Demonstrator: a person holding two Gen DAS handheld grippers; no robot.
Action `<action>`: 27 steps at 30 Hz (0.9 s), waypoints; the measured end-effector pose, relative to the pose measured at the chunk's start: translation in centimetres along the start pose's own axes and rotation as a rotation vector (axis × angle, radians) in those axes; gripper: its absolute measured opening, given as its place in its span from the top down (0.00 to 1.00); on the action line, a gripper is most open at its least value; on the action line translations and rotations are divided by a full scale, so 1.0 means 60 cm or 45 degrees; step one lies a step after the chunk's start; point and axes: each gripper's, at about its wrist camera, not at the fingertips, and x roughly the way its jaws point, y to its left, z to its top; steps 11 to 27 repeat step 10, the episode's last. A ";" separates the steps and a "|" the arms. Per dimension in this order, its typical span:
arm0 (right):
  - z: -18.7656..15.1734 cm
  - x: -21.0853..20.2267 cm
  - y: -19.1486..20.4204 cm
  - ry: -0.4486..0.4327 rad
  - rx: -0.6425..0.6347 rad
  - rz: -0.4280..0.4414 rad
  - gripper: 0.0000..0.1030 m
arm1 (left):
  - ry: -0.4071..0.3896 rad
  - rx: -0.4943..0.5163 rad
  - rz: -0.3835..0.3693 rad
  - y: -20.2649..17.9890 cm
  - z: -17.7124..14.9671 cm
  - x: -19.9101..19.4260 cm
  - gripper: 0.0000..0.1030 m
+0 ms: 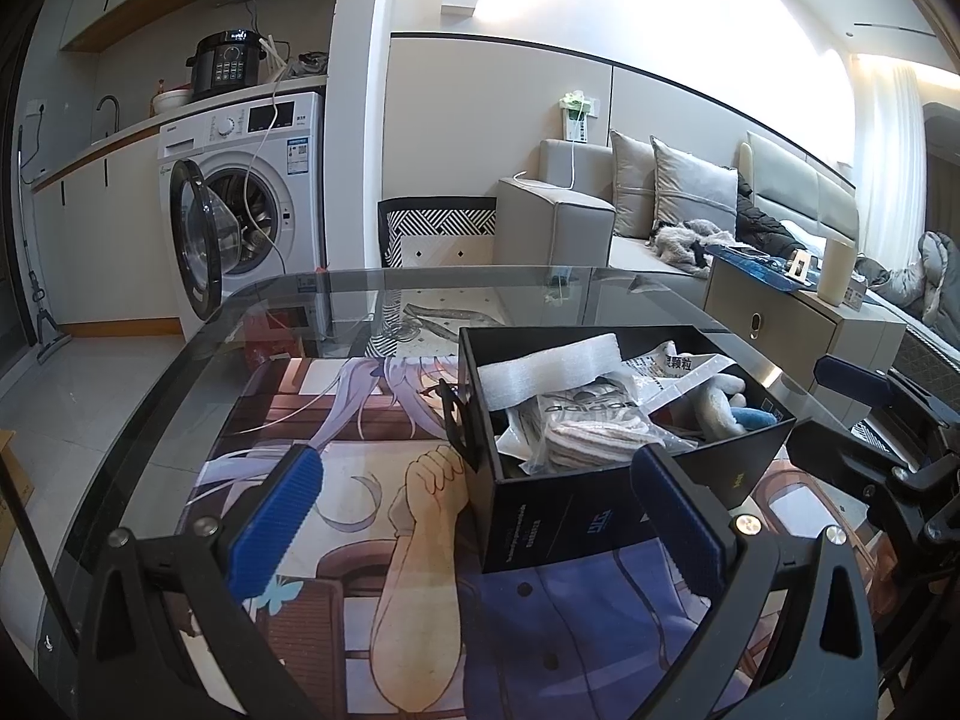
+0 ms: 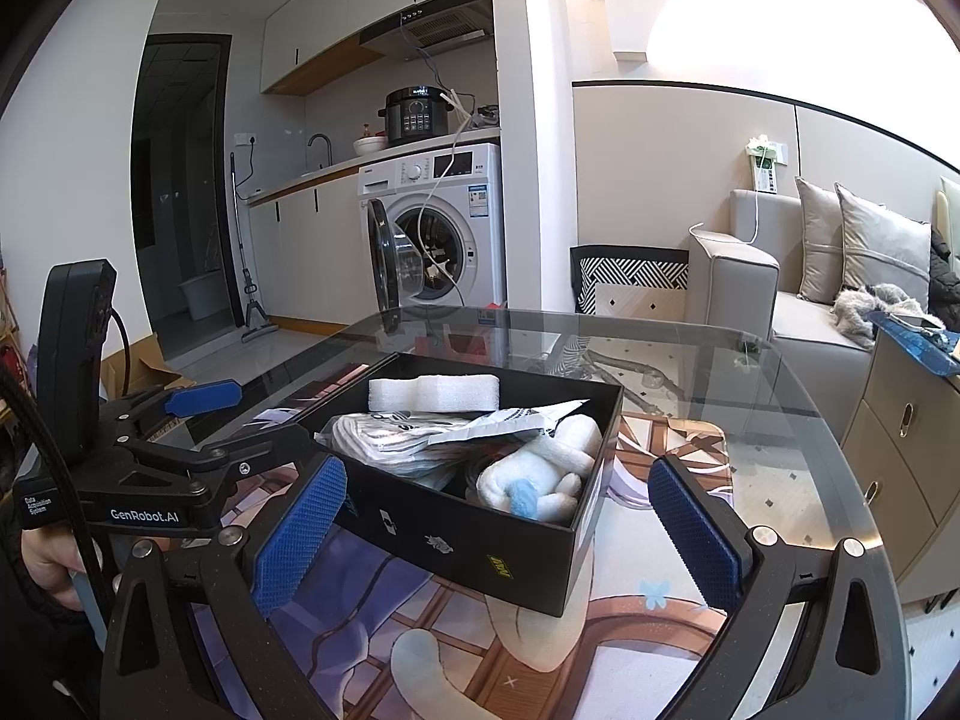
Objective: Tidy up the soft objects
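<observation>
Right wrist view: black box (image 2: pixel 474 522) on the table's printed mat (image 2: pixel 600 654), already holding plush toy (image 2: pixel 540 474), foam block (image 2: pixel 433 393) and bagged cloth (image 2: pixel 384 441). It sits just ahead of the right tool (image 2: pixel 498 534), whose jaws are spread and empty. Left tool (image 1: pixel 480 516), also spread and empty, has the box ahead and right; judgement: right is nearer.

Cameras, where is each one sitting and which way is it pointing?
Left wrist: on the left tongs, above the glass table, facing the black box; its blue pads and the right tongs show.
Right wrist: on the right tongs, facing the same box from its other side; the left tongs and a hand show.
Shared: box, foam, plush toy, washing machine.
</observation>
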 end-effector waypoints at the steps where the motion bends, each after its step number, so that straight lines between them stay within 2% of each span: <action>1: 0.000 0.000 0.000 0.001 0.000 0.000 0.01 | -0.003 0.002 0.002 -0.001 0.000 0.000 0.00; 27: 0.000 0.000 0.001 0.003 -0.001 -0.005 0.01 | 0.001 -0.007 -0.002 0.001 0.000 0.002 0.00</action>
